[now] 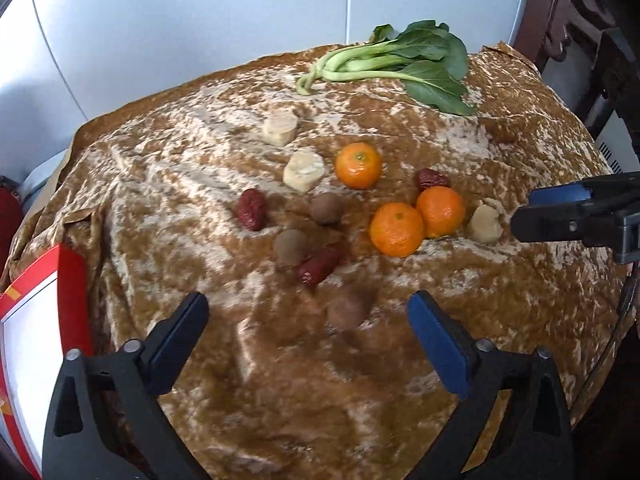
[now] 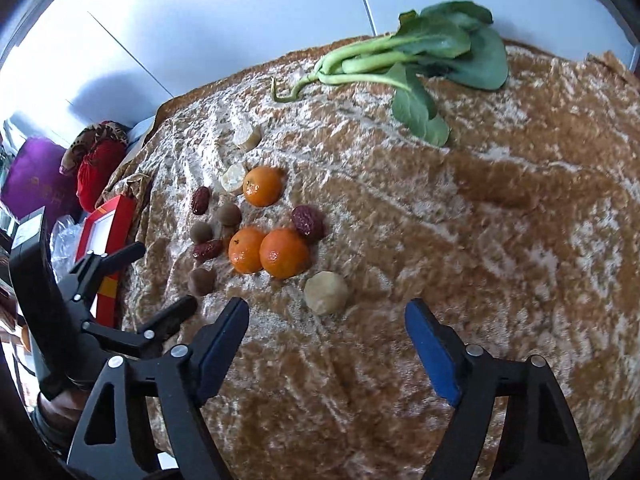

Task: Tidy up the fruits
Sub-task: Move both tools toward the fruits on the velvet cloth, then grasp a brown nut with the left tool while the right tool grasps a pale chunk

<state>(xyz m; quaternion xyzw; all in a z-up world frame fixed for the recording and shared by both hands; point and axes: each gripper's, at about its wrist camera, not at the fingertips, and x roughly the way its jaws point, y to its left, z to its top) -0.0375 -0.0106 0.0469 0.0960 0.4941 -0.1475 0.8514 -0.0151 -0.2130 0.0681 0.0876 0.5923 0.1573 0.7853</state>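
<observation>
Covering the table, a crinkled brown velvety cloth carries leafy greens, three glossy round oranges, wrinkled red dates. Both left gripper and right gripper gape wide, empty.

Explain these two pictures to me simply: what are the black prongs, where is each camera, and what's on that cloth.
No robot here: a person holds a two-fingered claw in each hand, with a camera on each looking along its fingers. One picture is from the left claw, the other from the right claw. Both are open and hold nothing. On the crumpled golden-brown velvet cloth lie three orange mandarins, dark red dried dates, small round brown fruits, pale beige cut chunks and a leafy green vegetable.
</observation>
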